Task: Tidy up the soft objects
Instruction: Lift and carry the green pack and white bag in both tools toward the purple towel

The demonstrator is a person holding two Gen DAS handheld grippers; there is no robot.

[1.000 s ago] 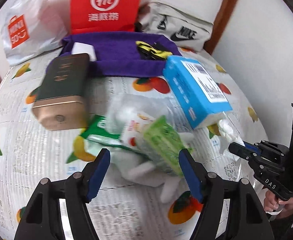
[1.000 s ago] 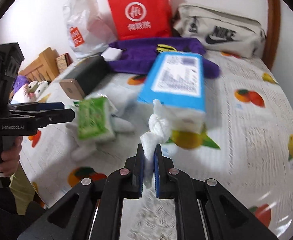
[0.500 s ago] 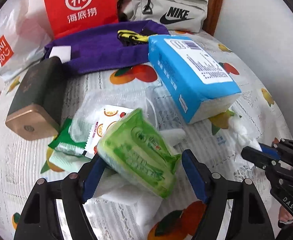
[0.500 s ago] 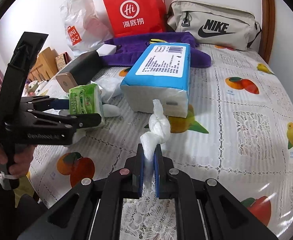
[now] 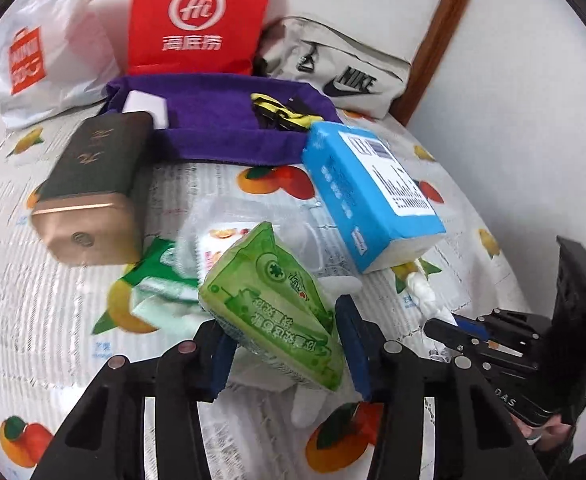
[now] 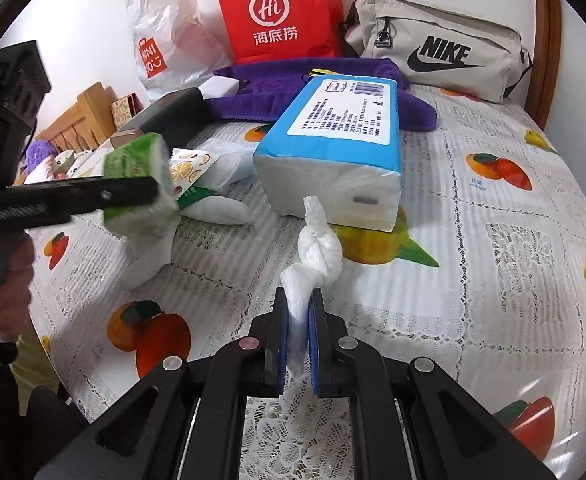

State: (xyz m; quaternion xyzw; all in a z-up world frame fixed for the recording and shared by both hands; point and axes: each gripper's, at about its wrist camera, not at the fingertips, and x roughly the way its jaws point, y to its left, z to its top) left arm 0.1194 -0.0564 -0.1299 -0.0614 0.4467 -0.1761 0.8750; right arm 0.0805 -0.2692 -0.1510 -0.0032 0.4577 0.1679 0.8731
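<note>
With the left tongs [image 5: 283, 344] closed on the green tissue pack [image 5: 271, 304], apparently lifted off the table [image 6: 493, 208], and the right tongs [image 6: 297, 336] pinching a twisted white tissue [image 6: 317, 248], either soft item may slip free.

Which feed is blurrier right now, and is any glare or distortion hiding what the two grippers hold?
Left wrist view: motion smear on the gold-capped box and red bag, yet the green tissue pack in the left gripper reads clearly. Right wrist view: sharper; the knotted white tissue in the right gripper is crisp, without glare. Both show fisheye bending.
</note>
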